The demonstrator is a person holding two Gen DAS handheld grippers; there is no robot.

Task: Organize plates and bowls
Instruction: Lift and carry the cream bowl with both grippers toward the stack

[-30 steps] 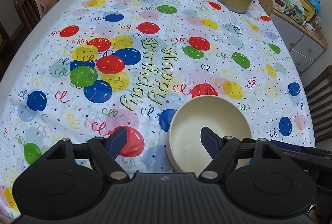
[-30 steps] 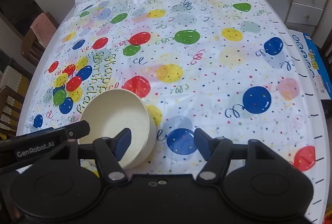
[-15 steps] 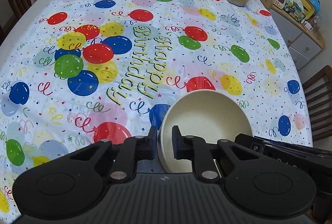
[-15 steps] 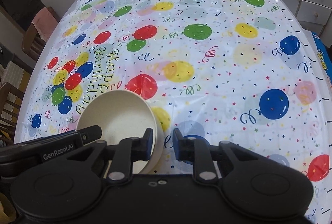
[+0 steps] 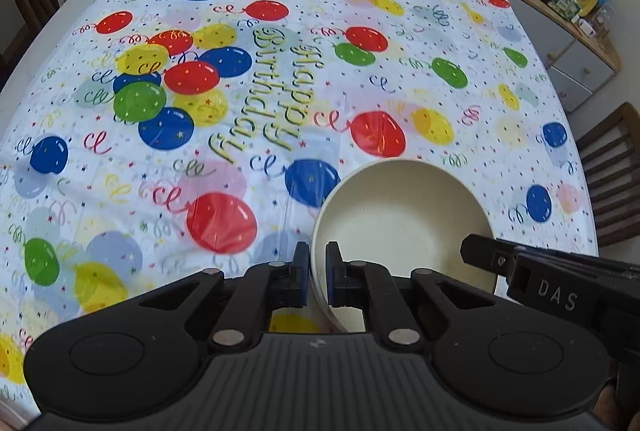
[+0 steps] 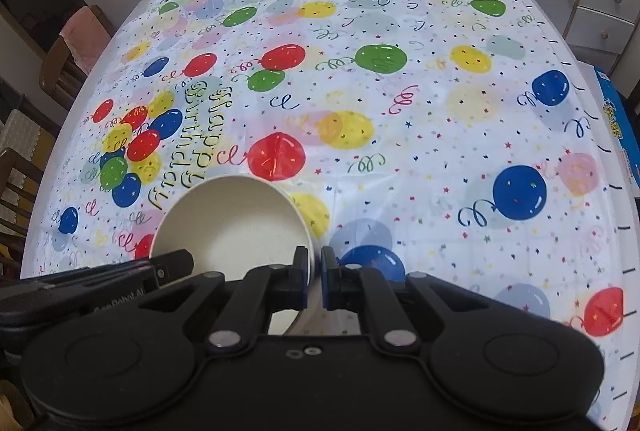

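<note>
Bowls: one cream bowl (image 5: 404,215) on my worktop (image 5: 360,11).
My left tongs (image 5: 317,273): clamped on its left rim.
My right tongs (image 6: 315,277): clamped on its right rim.

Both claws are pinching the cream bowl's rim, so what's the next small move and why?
Probably a slow, level lift. The left claw and right claw are each shut on opposite sides of the bowl, which looks tilted over the tablecloth, with no plates or other bowls in view.
</note>
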